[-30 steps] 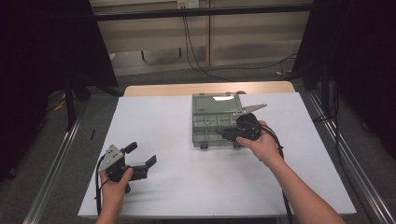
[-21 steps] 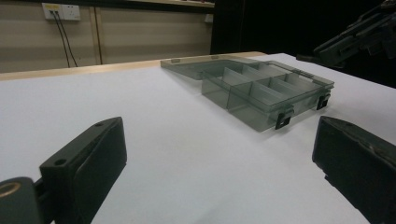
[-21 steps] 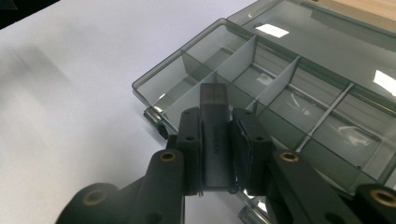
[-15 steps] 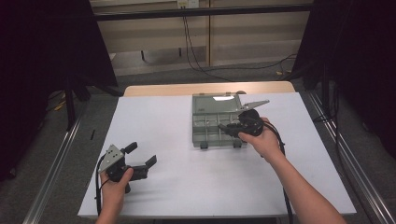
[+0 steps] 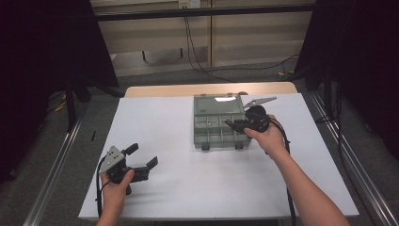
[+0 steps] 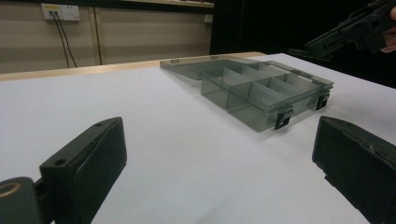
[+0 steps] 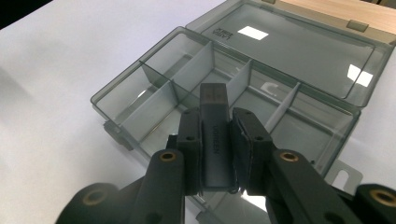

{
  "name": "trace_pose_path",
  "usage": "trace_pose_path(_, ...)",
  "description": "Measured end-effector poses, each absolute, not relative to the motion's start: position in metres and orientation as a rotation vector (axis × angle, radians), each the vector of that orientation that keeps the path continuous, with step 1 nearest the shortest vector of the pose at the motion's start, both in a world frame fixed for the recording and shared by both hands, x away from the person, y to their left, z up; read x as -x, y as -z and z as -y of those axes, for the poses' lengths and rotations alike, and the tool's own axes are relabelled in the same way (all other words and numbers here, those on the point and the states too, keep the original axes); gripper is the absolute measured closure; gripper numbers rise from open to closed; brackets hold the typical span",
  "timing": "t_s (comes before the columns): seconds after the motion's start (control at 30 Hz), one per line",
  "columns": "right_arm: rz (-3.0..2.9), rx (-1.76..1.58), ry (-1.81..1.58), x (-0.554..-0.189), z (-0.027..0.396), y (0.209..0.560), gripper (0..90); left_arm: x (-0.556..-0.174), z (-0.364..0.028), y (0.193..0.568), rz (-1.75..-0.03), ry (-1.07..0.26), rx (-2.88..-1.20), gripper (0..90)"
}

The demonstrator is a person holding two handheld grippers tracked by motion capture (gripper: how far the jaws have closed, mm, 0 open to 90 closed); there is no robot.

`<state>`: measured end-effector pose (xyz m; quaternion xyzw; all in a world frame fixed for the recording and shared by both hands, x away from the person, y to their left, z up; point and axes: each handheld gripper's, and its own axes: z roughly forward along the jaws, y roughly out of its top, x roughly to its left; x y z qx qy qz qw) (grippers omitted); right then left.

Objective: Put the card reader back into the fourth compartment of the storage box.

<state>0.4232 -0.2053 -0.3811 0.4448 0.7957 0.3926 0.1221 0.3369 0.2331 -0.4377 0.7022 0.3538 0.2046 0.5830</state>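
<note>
Dark grey block (image 7: 214,135), slim and rectangular with faint lettering down its face, is clamped upright between the pads of the right gripper (image 7: 215,149). Jaws pinch its two broad sides; its top end sticks out past the fingertips. It hangs over the front row of the organizer box (image 7: 154,88), above the middle compartments, not touching the dividers as far as I can tell.

In the high view the right gripper (image 5: 237,125) sits at the box's right front corner, hand behind it, cable trailing along the forearm.

Box (image 5: 217,127) is translucent grey plastic, lid (image 5: 219,104) folded flat open toward the far edge of the table. Two black latches on the front wall. The compartments I can see are empty.

Left gripper (image 5: 141,157) is well apart, near the table's front left, jaws spread wide with nothing between them, resting low on the surface and aimed toward the box (image 6: 268,95).

Surface: white tabletop (image 5: 179,179), with a bare wood strip along the far edge. Dark curtains on both sides, pale wall panels behind, cables hanging from a wall socket (image 6: 60,11), metal rails on the floor either side.

Count: one block, one box, two grippers, two latches.
</note>
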Motion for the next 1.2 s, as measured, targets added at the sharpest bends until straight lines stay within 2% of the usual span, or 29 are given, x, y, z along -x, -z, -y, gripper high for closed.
trace_pose_path(1.2, -2.217, -1.420, -1.068, -0.443, 0.224, 0.387, 74.2, -0.337, -0.233, 0.438, -0.820, -0.478, -1.655, 3.2)
